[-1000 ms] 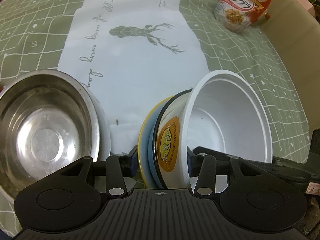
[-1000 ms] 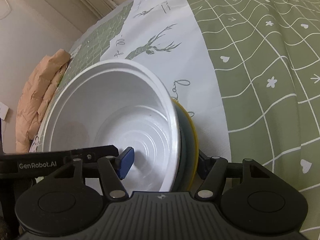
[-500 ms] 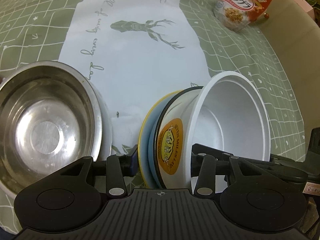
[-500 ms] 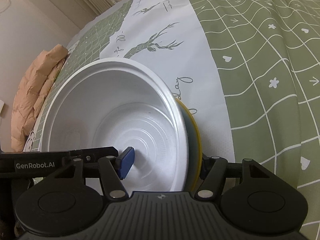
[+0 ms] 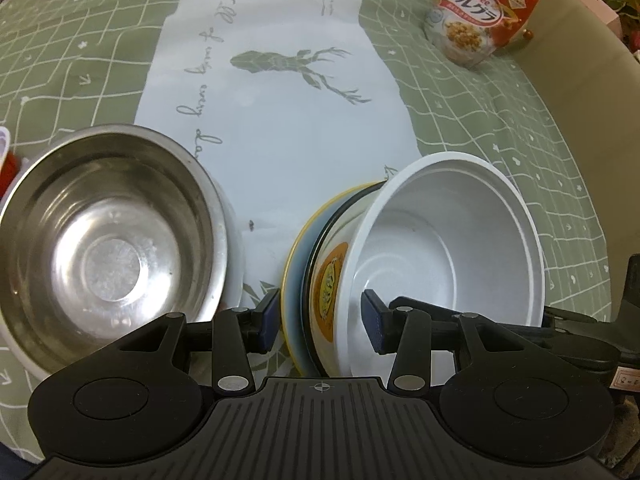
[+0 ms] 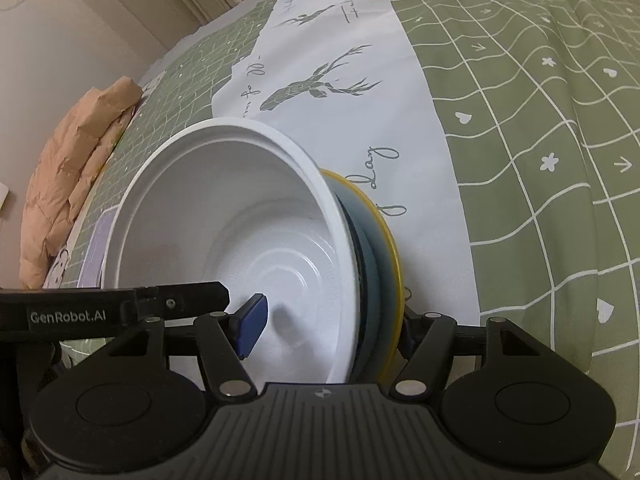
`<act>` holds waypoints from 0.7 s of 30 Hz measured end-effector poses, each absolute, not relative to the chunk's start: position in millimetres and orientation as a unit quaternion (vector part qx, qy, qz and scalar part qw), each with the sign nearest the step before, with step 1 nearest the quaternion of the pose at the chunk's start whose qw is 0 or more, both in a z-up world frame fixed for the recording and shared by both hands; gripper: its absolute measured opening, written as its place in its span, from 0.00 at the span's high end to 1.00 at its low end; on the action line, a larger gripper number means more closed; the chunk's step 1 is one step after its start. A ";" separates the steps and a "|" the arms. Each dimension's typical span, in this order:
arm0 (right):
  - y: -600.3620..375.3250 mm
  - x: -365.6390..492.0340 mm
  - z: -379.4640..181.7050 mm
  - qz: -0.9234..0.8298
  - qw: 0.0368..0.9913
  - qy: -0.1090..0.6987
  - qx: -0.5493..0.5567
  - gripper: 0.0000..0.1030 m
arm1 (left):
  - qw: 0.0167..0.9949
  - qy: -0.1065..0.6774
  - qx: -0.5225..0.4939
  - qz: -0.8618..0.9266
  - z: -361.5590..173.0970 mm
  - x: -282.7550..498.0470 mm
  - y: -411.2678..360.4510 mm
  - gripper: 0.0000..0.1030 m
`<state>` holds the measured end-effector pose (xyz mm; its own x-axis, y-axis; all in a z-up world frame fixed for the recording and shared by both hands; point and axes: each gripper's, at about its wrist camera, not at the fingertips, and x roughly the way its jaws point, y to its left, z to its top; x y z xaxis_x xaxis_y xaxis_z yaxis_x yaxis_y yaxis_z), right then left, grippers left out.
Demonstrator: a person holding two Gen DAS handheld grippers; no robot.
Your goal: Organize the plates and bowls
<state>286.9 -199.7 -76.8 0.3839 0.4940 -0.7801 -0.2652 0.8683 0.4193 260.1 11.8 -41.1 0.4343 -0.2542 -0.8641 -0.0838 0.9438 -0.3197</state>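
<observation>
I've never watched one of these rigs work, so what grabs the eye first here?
A tipped stack: a white bowl nested in a yellow-rimmed plate, with the left gripper and the right gripper straddling its edge. Left of it lies a shiny steel bowl, and a red cereal bag lies far back.

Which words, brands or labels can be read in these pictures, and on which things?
"Calbee", then Japanese letters: red cereal bag.
"GenRobot.AI": black gripper bar.
Cursive writing on white deer-print table runner: only "day" is readable.
Orange label on white paper bowl: unreadable.
</observation>
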 end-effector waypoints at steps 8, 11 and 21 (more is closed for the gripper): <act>-203.4 295.6 -82.4 0.220 0.823 0.509 0.124 0.36 | 0.837 0.520 -0.162 -0.057 -39.6 265.3 10.0 0.55; -203.5 297.7 -82.7 0.220 0.823 0.509 0.125 0.36 | 0.838 0.520 -0.154 -0.058 -39.1 267.9 7.9 0.55; -205.6 299.1 -84.1 0.222 0.821 0.508 0.132 0.36 | 0.837 0.520 -0.157 -0.062 -39.2 269.9 9.7 0.55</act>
<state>299.1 -205.6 -84.1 0.3844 0.4992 -0.7765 -0.2298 0.8664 0.4433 269.9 9.7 -39.2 0.4507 -0.2665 -0.8520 -0.0596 0.9433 -0.3267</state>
